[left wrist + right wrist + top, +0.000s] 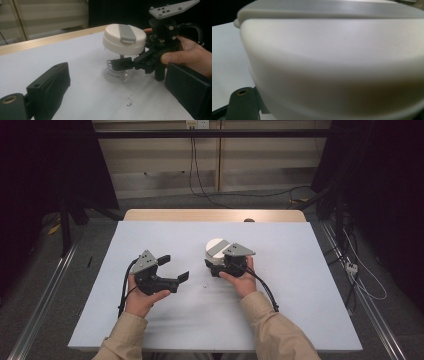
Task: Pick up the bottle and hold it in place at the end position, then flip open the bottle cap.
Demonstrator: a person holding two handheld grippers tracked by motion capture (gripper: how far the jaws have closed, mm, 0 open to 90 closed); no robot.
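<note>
Right gripper (122,64) steadies a jar (119,56) while the left gripper (172,267) waits open.

The clear jar stands upright near the middle of the white table (300,270), long axis vertical, its white lid (124,38) on top with the grey flap facing up. The right jaws are clamped on the glass body below the lid, probably to brace it. The left jaws are spread apart, empty, aimed at the jar.

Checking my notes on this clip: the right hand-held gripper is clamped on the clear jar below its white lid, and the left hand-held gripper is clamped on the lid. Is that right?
Not quite. The right hand-held gripper is indeed clamped on the clear jar below its white lid, but the left hand-held gripper holds nothing: the high view shows its jaws open, apart from the jar.
</note>
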